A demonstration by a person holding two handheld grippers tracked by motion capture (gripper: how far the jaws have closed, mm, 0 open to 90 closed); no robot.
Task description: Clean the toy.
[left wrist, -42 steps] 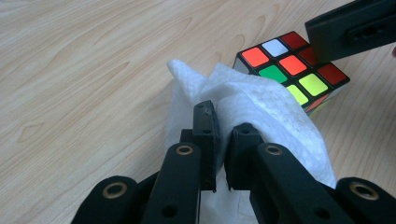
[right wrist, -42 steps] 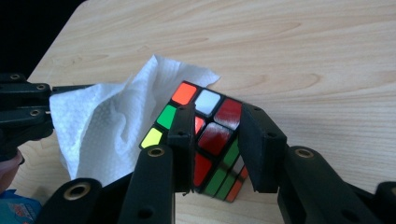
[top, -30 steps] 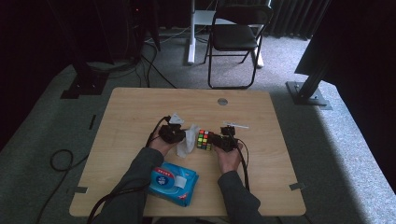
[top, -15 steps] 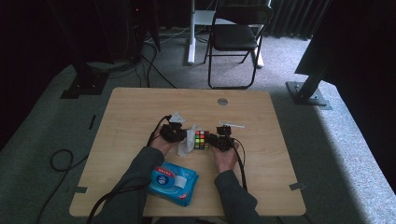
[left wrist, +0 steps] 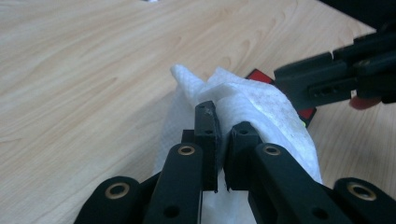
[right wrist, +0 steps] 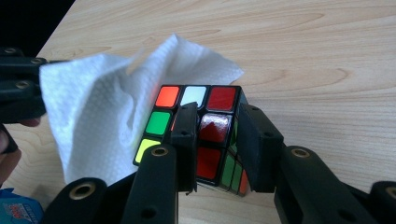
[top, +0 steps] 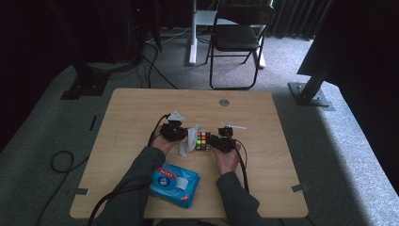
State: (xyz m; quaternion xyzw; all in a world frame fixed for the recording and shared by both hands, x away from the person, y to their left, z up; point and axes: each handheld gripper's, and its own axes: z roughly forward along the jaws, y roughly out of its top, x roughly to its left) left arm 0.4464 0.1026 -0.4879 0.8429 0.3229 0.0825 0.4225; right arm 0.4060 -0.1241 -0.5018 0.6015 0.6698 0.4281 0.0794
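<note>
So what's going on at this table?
A person is holding a gripping tool in each hand. The right tool grips a colourful puzzle cube resting on the wooden table. The left tool pinches a white paper towel pressed against the cube's side, as if wiping it. A blue pack of wipes lies nearby.

white tissue (left wrist: 243, 100) hides most of puzzle cube (left wrist: 261, 77); wipes pack (right wrist: 14, 207) cut by frame corner
</note>
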